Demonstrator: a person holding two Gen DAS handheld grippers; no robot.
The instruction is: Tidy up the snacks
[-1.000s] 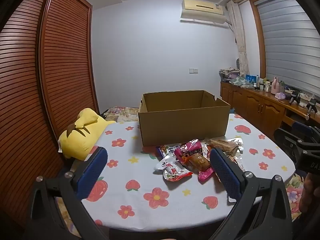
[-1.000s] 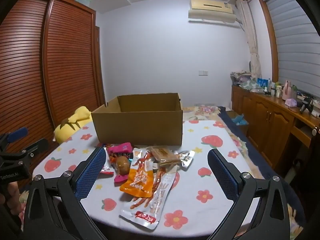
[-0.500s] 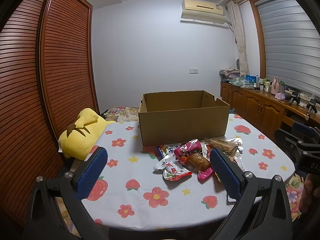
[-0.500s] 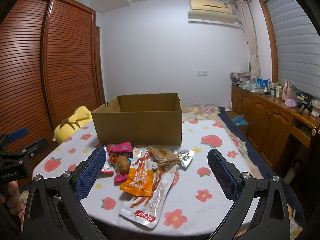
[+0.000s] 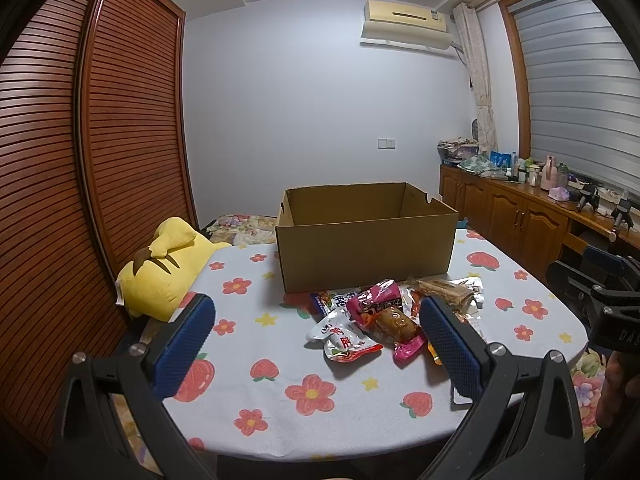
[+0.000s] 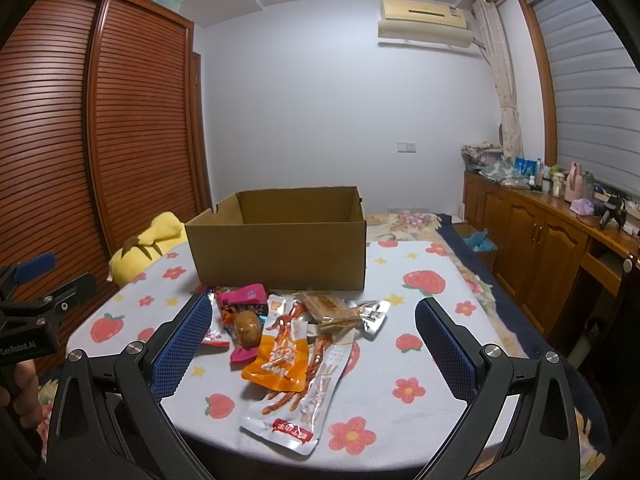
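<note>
Both grippers, left [image 5: 316,344] and right [image 6: 314,344], are hanging wide open and empty. Overlapping snack packets [image 6: 296,332], lying at 6 o'clock from the box [image 6: 280,256], are risking a double grab or slippery foil sliding free.

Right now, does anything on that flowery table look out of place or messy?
Yes: the snack packets lie in a loose overlapping heap in front of the brown cardboard box, none visibly in it. A yellow plush toy slumps at the table's left edge, odd among the snacks.

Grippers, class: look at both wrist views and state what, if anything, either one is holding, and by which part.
Nothing is held. The left gripper and right gripper are both open and empty; the snack packets lie loose on the table.
</note>
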